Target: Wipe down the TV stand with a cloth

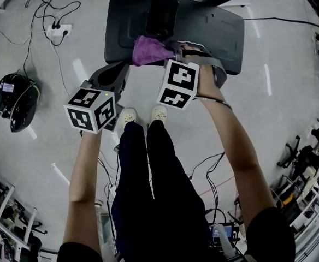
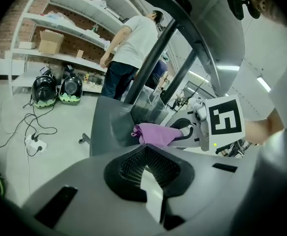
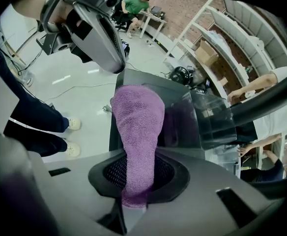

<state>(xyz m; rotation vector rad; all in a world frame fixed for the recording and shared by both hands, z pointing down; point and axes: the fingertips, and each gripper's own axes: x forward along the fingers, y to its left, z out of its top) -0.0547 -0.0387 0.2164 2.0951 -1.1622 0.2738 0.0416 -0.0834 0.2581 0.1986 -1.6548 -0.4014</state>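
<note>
Power strip: the power strip point(image 1: 58, 30), with cables trailing from it, lies on the pale floor well left of the TV stand point(image 1: 214, 31).
Black round device: the device point(image 1: 15, 100) sits on the floor further left of the stand and nearer the person.
Left gripper: the left gripper point(image 1: 120, 69) point(image 2: 144, 150) has its jaws together with nothing between them. Its tip is at the stand's near left corner, just left of the cloth.
Cloth: the purple terry cloth point(image 1: 148, 51) point(image 2: 156, 133) point(image 3: 136, 117) is bunched into a rounded wad. It lies on the near edge of the stand's dark grey base plate, left of its middle.
Right gripper: the right gripper point(image 1: 173, 52) point(image 3: 137, 173) is clamped on the cloth's tail, with the wad sticking out past the jaws.
In the way: a clear box point(image 3: 212, 117) sits on the base beyond the cloth, and dark slanted poles point(image 2: 158, 53) rise there.
Shoes: the person's pale shoes point(image 1: 143, 114) stand just short of the stand's near edge.
Shelves: shelving point(image 2: 60, 33) stands beyond the stand, with a person in a white shirt point(image 2: 129, 48) in front of it.
</note>
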